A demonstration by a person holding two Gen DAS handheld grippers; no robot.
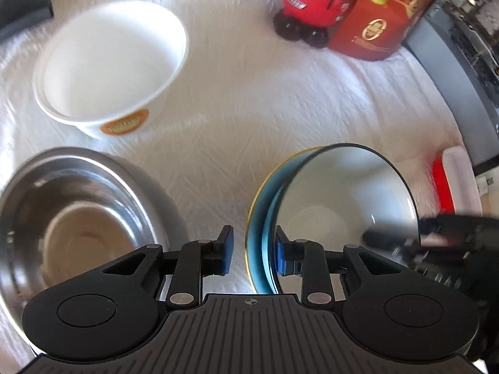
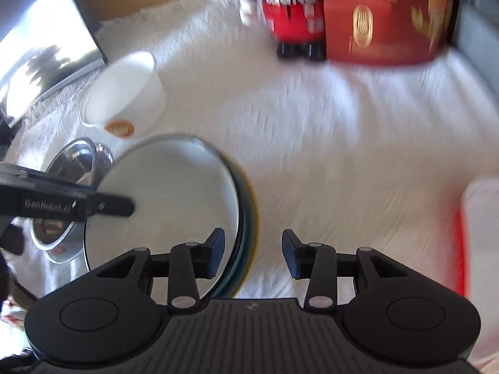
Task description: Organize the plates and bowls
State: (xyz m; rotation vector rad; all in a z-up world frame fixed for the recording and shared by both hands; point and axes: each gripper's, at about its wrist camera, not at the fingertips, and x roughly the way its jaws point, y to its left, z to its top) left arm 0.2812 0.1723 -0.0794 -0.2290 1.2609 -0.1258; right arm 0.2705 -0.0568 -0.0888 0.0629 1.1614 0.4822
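Note:
A pale bowl with a dark rim [image 1: 336, 199] sits nested in a blue dish with a gold rim [image 1: 257, 218] on the white cloth. My left gripper [image 1: 254, 251] straddles their near left edge. One blue pad is inside the bowl and the other stands clear outside, so it is open. My right gripper [image 2: 253, 254] straddles the opposite edge of the same pale bowl [image 2: 168, 193], its right pad well off the blue dish [image 2: 249, 218], also open. A steel bowl [image 1: 78, 215] and a white paper bowl with an orange label [image 1: 109, 62] stand to the left.
A red bottle-shaped figure [image 1: 312, 0] and a red box [image 1: 380, 21] stand at the back of the cloth [image 1: 234, 118]. A red and white object [image 1: 452, 184] lies at the right edge. A dark screen [image 2: 46, 56] leans at the back left.

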